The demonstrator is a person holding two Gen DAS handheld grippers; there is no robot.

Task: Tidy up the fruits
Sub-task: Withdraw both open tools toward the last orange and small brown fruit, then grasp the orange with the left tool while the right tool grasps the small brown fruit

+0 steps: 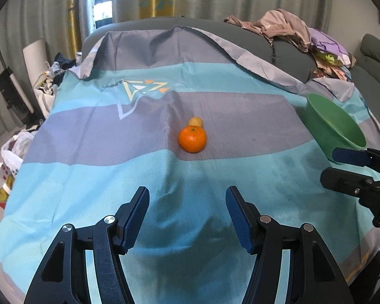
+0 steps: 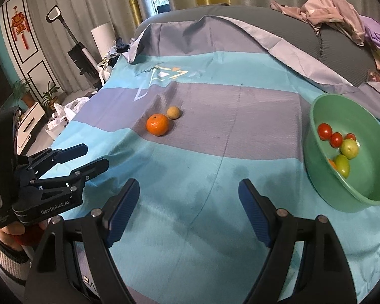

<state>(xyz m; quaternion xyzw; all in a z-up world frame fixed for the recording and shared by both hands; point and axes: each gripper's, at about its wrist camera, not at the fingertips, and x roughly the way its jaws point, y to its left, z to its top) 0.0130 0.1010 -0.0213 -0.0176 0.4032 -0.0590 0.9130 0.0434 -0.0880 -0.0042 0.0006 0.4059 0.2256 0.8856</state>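
The left gripper (image 1: 187, 217) hovers low over the near part of the striped cloth (image 1: 114, 177), its blue pads spread wide with nothing between them. The orange (image 1: 192, 139) lies ahead of it, well apart, almost straight in line with the gap between the pads, on a grey stripe near the middle of the cloth. A small yellowish fruit (image 1: 196, 121) sits just behind the orange on the far side, touching it or nearly so.

The right gripper (image 2: 190, 212) is released too, pads wide apart and holding nothing, above the near teal stripe. From the right wrist view the orange (image 2: 157, 124) lies far and to the left of this gripper, with the yellowish fruit (image 2: 173, 112) just beyond it to the right. The green bowl (image 2: 367, 195) rests on the cloth to the right of the right gripper, tilted so its opening faces the camera. Inside it lie red tomatoes (image 2: 325, 131) toward the far wall and two green fruits (image 2: 349, 148) nearer the middle; a bit of orange shows beside them, too hidden to name.

In the left wrist view the bowl (image 1: 326, 124) sits at the far right, with the right gripper (image 1: 347, 164) just in front of its near rim. In the right wrist view the left gripper (image 2: 93, 155) sits at the left edge, open, well short of the orange.

A heap of clothes (image 1: 291, 30) lies far right, beyond the cloth.
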